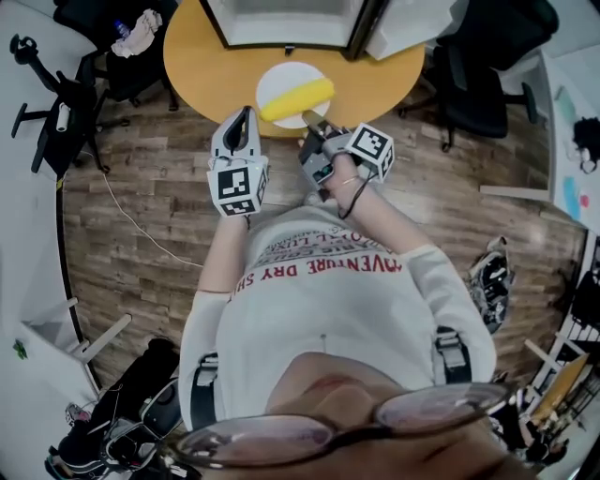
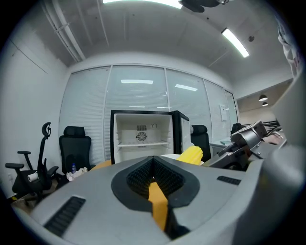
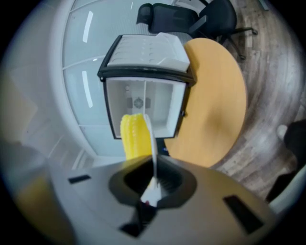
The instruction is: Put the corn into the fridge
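A yellow corn cob (image 1: pixel 296 99) lies on a white plate (image 1: pixel 277 82) held over the near edge of the round wooden table (image 1: pixel 206 66). My right gripper (image 1: pixel 314 122) is shut on the plate's near rim. In the right gripper view the thin plate rim (image 3: pixel 152 148) runs out of the jaws with the corn (image 3: pixel 134 136) beside it. The small fridge (image 1: pixel 291 23) stands open on the table straight ahead, its white inside (image 2: pixel 142 136) empty. My left gripper (image 1: pixel 242 120) hovers just left of the plate, jaws together and holding nothing. The corn (image 2: pixel 191 155) shows at its right.
The fridge door (image 1: pixel 403 28) stands swung out to the right. Black office chairs stand left (image 1: pixel 112 56) and right (image 1: pixel 478 84) of the table. A thin cable (image 1: pixel 141 230) trails over the wooden floor at the left. Bags and gear lie near the person's feet.
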